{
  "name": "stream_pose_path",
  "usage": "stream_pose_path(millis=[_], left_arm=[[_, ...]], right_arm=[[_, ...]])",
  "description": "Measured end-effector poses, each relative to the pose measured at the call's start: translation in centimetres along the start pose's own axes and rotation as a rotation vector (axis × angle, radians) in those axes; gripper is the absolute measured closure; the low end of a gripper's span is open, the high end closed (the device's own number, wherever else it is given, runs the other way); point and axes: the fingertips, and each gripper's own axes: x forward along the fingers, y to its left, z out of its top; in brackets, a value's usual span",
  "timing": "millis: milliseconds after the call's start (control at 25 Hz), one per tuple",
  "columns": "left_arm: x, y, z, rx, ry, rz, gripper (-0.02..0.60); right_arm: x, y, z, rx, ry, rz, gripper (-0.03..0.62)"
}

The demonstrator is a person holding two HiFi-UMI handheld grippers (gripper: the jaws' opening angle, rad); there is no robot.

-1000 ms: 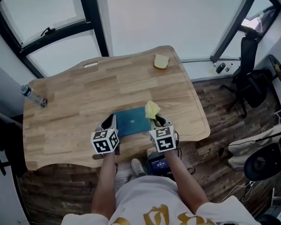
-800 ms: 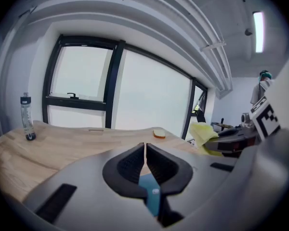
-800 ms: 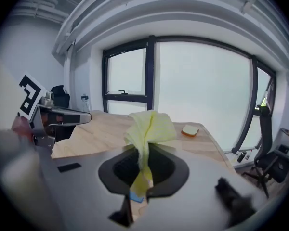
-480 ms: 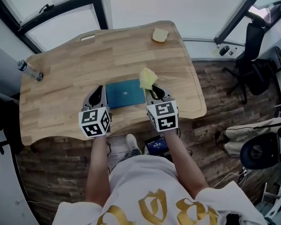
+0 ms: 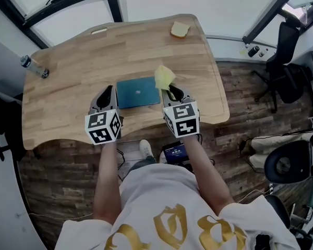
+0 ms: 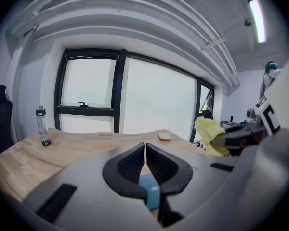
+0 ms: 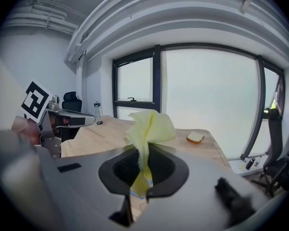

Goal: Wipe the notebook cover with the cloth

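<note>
Teal, flat rectangular notebook [image 5: 138, 92] lies on the pale wooden table [image 5: 62, 103] near its front edge, between two hand-held grippers. Right gripper [image 7: 142, 148] is clamped on a crumpled yellow cloth [image 7: 151, 126], held above the table beside the notebook's right edge. Left gripper [image 6: 145, 148] has its jaws together, holding nothing.

I see a wooden table [image 5: 68, 103] bearing a teal notebook [image 5: 138, 92] near my edge, an upright bottle [image 5: 34, 66] far left, and a sponge [image 5: 179, 29] far right.
</note>
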Motion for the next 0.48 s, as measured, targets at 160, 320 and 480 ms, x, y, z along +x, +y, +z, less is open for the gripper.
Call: stream_pose_path(millis=[160, 320, 480], left_arm=[[0.63, 0.25, 0.58, 0.008, -0.006, 0.012, 0.557], [0.93, 0.22, 0.74, 0.012, -0.006, 0.009, 0.557], [1.08, 0.58, 0.64, 0.007, 0.0, 0.016, 0.557]], right_arm=[[0.09, -0.17, 0.45, -0.044, 0.0, -0.001, 0.554], [0.28, -0.54, 0.25, -0.037, 0.011, -0.003, 0.554], [0.48, -0.58, -0.07, -0.041, 0.026, -0.005, 0.554]])
